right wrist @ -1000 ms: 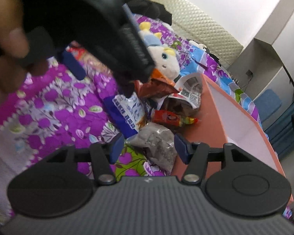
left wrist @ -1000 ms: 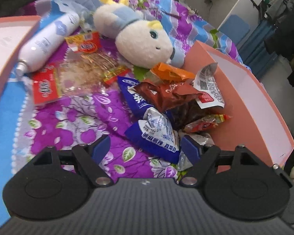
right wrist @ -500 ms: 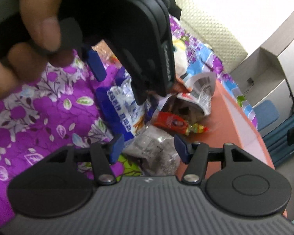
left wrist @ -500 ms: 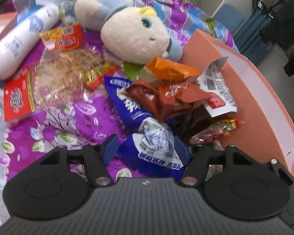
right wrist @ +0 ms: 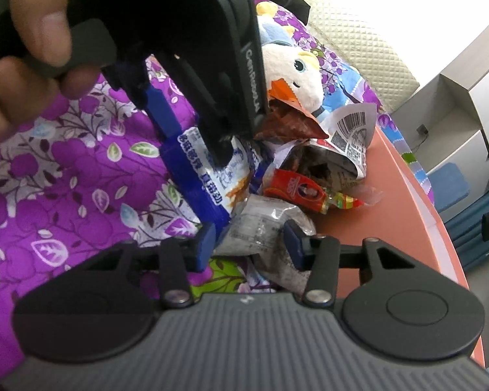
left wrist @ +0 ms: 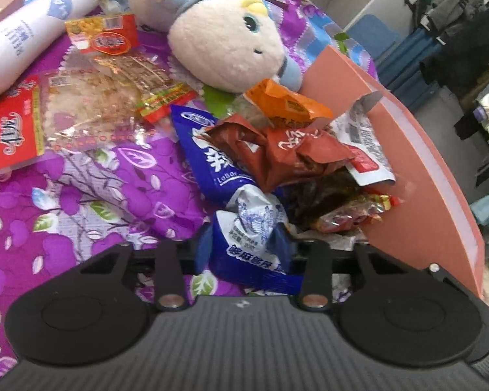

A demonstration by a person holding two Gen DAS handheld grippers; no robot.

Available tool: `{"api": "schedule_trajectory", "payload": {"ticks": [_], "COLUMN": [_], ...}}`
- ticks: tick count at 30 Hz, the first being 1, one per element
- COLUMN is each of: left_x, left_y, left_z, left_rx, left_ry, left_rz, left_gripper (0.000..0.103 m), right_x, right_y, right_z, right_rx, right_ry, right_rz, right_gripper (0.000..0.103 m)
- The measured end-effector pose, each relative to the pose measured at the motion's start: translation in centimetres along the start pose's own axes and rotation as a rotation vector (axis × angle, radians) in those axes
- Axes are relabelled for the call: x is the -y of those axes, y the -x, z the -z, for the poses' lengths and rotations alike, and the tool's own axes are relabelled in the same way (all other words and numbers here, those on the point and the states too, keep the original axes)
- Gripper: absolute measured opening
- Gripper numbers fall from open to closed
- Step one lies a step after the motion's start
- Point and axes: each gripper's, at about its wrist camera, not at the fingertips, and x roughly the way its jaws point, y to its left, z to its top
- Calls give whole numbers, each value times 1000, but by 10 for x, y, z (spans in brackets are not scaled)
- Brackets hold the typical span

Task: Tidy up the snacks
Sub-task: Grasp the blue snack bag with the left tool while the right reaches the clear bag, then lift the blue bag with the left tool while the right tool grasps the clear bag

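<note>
A pile of snack packets lies on the purple floral cover beside an orange box wall [left wrist: 417, 176]. My left gripper [left wrist: 246, 247] is shut on the blue-and-white snack bag [left wrist: 254, 228], its blue pads pressing both sides. The bag also shows in the right wrist view [right wrist: 208, 176] with the left gripper [right wrist: 192, 143] over it. A brown packet [left wrist: 287, 156], an orange packet [left wrist: 287, 101] and a red candy packet [left wrist: 352, 215] lie behind. My right gripper [right wrist: 249, 244] stands open around a grey clear packet [right wrist: 264, 228], not squeezing it.
A plush doll [left wrist: 225, 39], a white bottle [left wrist: 32, 32] and flat red-edged snack packs [left wrist: 81, 104] lie at the far left of the cover. The orange box wall [right wrist: 404, 215] rises on the right. A cabinet and clothes stand beyond.
My left gripper moved forward onto the blue-and-white bag and closed on it. My right gripper crept forward around the grey packet, jaws staying open.
</note>
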Motion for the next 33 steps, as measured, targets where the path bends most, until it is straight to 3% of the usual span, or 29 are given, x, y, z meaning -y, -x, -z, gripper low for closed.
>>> {"api": "schedule_trajectory", "payload": {"ticks": [8, 14, 28, 33], "left_x": [9, 10, 2, 0], "left_y": [9, 41, 130, 155], "left_z": [-1, 13, 97, 122], "left_rx": [-14, -2, 24, 30], "left_ry": [-31, -37, 82, 114], "left_rz": [-20, -62, -202, -246], "left_gripper": [30, 29, 29, 30], "right_x": [12, 20, 11, 8], "right_y": [6, 19, 74, 95], "right_z": [-1, 0, 15, 20], "right_rx": [-2, -1, 33, 51], "right_ry": [-37, -66, -93, -157], "right_rz": [-46, -103, -245, -348], "right_gripper": [37, 35, 35, 35]}}
